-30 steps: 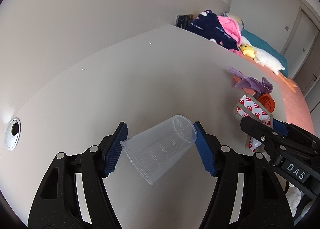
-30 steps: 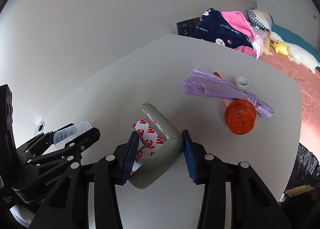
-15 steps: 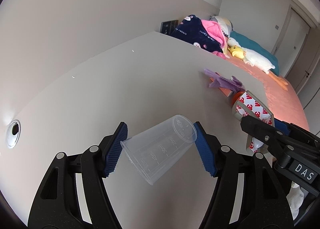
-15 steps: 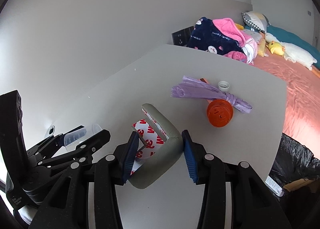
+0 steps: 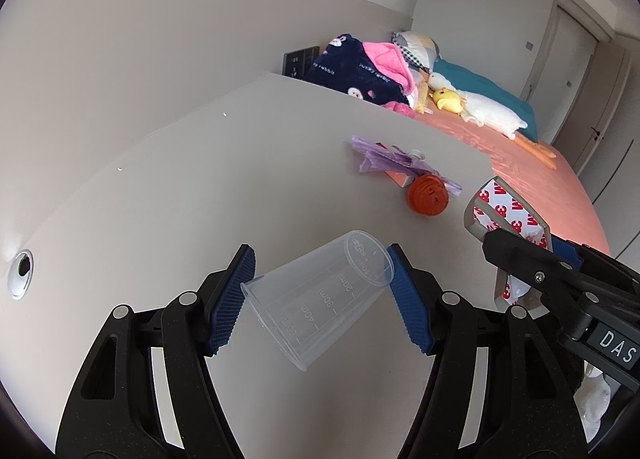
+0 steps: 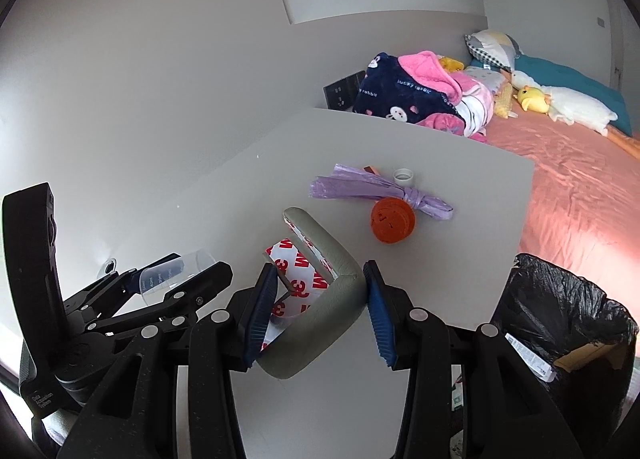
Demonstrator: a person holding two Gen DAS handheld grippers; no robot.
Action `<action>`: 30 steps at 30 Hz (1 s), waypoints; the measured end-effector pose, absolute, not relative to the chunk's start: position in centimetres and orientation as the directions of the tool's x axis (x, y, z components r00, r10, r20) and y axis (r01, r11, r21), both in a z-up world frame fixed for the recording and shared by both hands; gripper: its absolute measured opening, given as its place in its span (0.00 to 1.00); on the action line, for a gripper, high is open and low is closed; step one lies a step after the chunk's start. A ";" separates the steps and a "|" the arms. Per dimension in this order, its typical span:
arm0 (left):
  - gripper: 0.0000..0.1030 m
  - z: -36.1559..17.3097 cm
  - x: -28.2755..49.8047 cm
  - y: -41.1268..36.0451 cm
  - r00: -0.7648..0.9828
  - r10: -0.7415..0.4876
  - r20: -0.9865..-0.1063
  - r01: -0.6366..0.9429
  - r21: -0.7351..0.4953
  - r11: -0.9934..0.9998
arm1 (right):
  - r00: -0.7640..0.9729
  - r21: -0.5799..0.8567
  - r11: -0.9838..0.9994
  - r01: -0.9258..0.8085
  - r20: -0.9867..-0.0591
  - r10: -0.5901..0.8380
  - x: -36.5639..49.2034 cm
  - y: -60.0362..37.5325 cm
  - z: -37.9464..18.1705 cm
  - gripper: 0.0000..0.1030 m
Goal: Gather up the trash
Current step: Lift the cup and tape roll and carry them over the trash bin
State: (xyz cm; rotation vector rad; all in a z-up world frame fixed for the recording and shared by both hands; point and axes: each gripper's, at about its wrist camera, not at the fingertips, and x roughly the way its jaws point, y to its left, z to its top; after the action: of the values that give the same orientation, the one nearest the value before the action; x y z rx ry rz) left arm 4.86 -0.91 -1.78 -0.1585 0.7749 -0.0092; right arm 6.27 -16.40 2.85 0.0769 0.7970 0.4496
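My left gripper (image 5: 318, 297) is shut on a clear plastic measuring cup (image 5: 316, 301), tilted and held above the white table (image 5: 200, 195). My right gripper (image 6: 318, 307) is shut on a grey foam corner guard with red-and-white tape backing (image 6: 320, 291); it also shows in the left wrist view (image 5: 504, 219). On the table lie a knotted purple plastic bag (image 6: 372, 193), an orange round lid (image 6: 392, 219) and a small white cap (image 6: 403, 176). A bin lined with a black bag (image 6: 560, 319) stands beside the table at lower right.
A bed with a pink sheet (image 6: 580, 179), folded blankets (image 6: 416, 95) and plush toys (image 6: 560, 105) lies beyond the table. A wall runs along the table's left side. A round cable hole (image 5: 20, 274) sits in the table at left.
Both grippers have drawn back and up from the table with their loads. More of the table, the bed and the black-lined bin has come into view.
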 end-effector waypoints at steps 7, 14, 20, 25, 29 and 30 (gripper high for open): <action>0.64 -1.3 5.2 -2.9 0.717 -0.095 -0.691 -0.008 -0.145 0.989 | 0.628 0.239 0.912 -0.334 -0.665 0.404 5.5 -18.5 3.3 0.45; 0.64 -1.1 5.4 -4.7 0.711 -0.116 -0.694 0.021 -0.143 0.989 | 0.641 0.244 0.919 -0.309 -0.660 0.391 5.1 -20.5 3.5 0.45; 0.64 -0.9 4.9 -6.6 0.706 -0.140 -0.694 0.055 -0.144 0.988 | 0.657 0.250 0.925 -0.285 -0.652 0.379 4.5 -22.3 3.7 0.45; 0.64 -0.7 5.0 -8.6 0.701 -0.160 -0.695 0.092 -0.134 0.987 | 0.674 0.253 0.933 -0.257 -0.644 0.361 4.2 -24.2 4.1 0.45; 0.64 -0.5 5.0 -10.1 0.696 -0.179 -0.695 0.121 -0.131 0.984 | 0.686 0.253 0.939 -0.231 -0.642 0.342 3.9 -25.6 4.2 0.45; 0.64 -0.5 5.1 -10.4 0.695 -0.185 -0.695 0.129 -0.132 0.983 | 0.689 0.253 0.941 -0.224 -0.642 0.337 3.8 -25.9 4.2 0.45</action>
State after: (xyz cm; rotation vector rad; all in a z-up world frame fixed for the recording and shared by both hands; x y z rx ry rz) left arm 5.07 -10.44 -0.53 -0.0748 0.7831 -0.1753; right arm 3.85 -25.94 4.20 0.1591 0.7481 0.3155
